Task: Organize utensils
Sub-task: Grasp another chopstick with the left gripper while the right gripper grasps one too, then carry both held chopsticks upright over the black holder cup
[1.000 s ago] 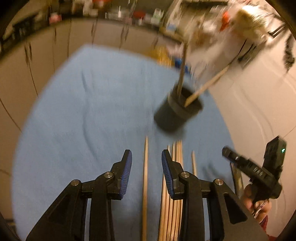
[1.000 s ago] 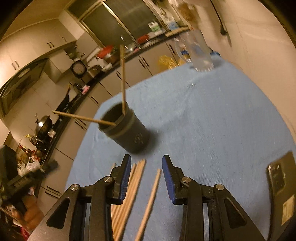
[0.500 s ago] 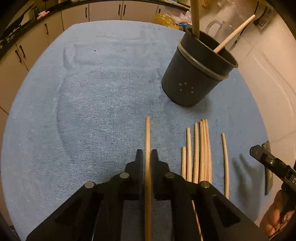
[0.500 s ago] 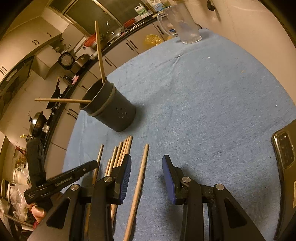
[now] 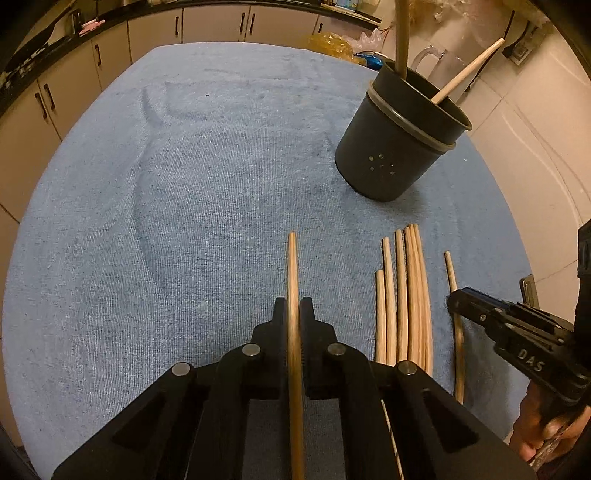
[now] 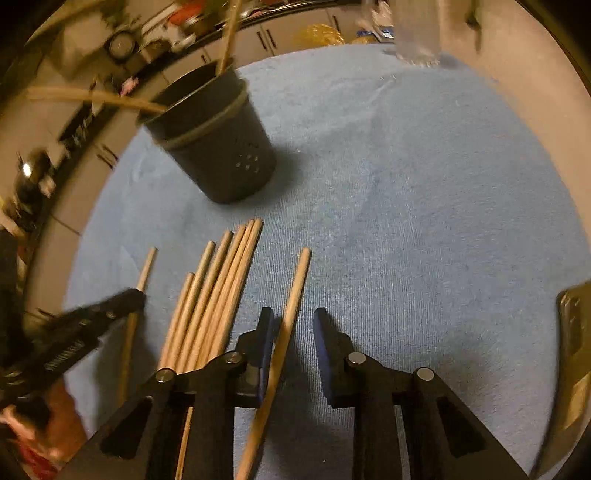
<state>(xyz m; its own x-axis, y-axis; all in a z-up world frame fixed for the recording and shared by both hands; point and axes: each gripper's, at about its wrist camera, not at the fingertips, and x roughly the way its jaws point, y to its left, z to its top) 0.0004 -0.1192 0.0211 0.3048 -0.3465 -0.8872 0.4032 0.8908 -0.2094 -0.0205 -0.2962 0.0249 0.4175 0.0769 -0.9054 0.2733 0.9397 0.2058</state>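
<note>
My left gripper (image 5: 293, 306) is shut on a wooden chopstick (image 5: 293, 266) that points forward over the blue cloth (image 5: 184, 184). A bundle of several chopsticks (image 5: 410, 295) lies to its right, with a single one (image 5: 455, 306) further right. A dark utensil cup (image 5: 399, 144) holds two chopsticks at the far right. My right gripper (image 6: 293, 321) is open, its jaws either side of a lone chopstick (image 6: 295, 288) on the cloth. The bundle (image 6: 218, 284) lies left of it and the cup (image 6: 218, 140) stands beyond. The left gripper (image 6: 74, 339) shows blurred at the left.
A phone (image 6: 572, 354) lies at the cloth's right edge. A clear glass jug (image 6: 417, 33) stands at the far edge. Kitchen cabinets (image 5: 110, 55) run behind the table. The right gripper (image 5: 517, 339) and the hand holding it show in the left wrist view.
My left gripper closed on the lone chopstick and still holds it. My right gripper swung left and lower, so a chopstick now lies between its open jaws.
</note>
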